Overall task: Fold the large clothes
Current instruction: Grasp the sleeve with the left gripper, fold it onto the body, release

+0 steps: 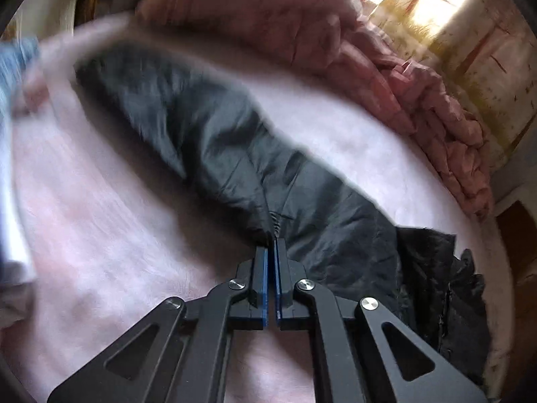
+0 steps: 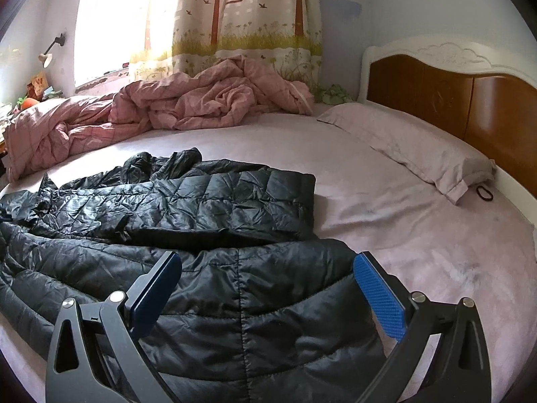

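The left tool (image 1: 272, 240) is clamped, seemingly on a jacket (image 1: 214, 154) fold; only the right view shows the right tool (image 2: 268, 262) gaping above it, near the pillow (image 2: 412, 147).

The left gripper (image 1: 272, 240) is closed, its tips pinching an edge of a black quilted jacket (image 1: 208, 141). The jacket lies across a pink bedsheet (image 1: 100, 221), with a rumpled pink duvet (image 1: 335, 33) beyond.

We see a shiny black quilted puffer jacket (image 2: 214, 268) lying crumpled and spread flat across a pale pink bedsheet (image 2: 419, 235), one sleeve folded over its body
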`<state>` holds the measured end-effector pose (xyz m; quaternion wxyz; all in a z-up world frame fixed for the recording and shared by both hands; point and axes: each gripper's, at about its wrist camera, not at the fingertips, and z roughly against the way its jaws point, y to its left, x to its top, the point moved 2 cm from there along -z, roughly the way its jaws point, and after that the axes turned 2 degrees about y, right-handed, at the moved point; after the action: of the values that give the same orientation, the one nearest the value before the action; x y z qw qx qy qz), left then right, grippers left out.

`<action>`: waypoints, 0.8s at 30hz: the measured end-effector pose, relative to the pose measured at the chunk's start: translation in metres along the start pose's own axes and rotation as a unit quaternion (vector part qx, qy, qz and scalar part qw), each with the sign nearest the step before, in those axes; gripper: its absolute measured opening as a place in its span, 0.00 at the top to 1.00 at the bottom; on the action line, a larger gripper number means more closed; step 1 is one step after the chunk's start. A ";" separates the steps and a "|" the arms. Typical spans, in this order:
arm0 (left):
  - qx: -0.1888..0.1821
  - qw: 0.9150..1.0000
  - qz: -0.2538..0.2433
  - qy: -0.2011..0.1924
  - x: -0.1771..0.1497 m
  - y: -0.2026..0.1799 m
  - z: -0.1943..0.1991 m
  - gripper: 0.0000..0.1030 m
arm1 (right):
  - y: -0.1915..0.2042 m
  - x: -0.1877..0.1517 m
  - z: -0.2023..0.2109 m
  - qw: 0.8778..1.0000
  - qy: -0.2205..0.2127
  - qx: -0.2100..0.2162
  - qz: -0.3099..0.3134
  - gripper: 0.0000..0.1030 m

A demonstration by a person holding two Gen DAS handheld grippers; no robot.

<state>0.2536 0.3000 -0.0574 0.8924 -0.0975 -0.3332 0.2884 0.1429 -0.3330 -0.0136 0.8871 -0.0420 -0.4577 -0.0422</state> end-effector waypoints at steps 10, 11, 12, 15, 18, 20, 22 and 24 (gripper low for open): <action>-0.200 0.942 -0.227 -0.143 -0.087 -0.161 0.158 0.98 | -0.003 0.003 0.005 1.000 -0.002 -0.010 -0.013 0.00; -0.217 0.938 -0.238 -0.128 -0.098 -0.174 0.158 0.98 | -0.002 0.003 0.006 1.000 -0.004 -0.014 -0.012 0.00; -0.236 0.933 -0.250 -0.104 -0.113 -0.189 0.154 0.98 | -0.002 0.004 0.008 1.000 -0.006 -0.016 -0.011 0.00; -0.235 0.928 -0.283 -0.061 -0.149 -0.222 0.128 0.98 | -0.002 0.006 0.016 1.000 -0.018 -0.016 -0.010 0.00; -0.217 0.931 -0.292 -0.016 -0.176 -0.236 0.093 0.98 | -0.003 0.007 0.022 0.999 -0.025 -0.016 -0.012 0.00; -0.202 0.937 -0.286 0.000 -0.189 -0.234 0.077 0.97 | -0.005 0.008 0.024 0.999 -0.029 -0.017 -0.015 0.00; -0.173 0.947 -0.272 0.003 -0.195 -0.231 0.069 0.89 | -0.009 0.010 0.026 0.999 -0.031 -0.019 -0.020 0.00; -0.176 0.951 -0.255 0.007 -0.200 -0.224 0.074 0.77 | -0.014 0.011 0.027 0.999 -0.033 -0.021 -0.026 0.00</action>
<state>0.1838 0.0003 -0.0262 0.9071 -0.1667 -0.3864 -0.0132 0.1260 -0.3438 0.0110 0.8691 -0.0506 -0.4866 -0.0734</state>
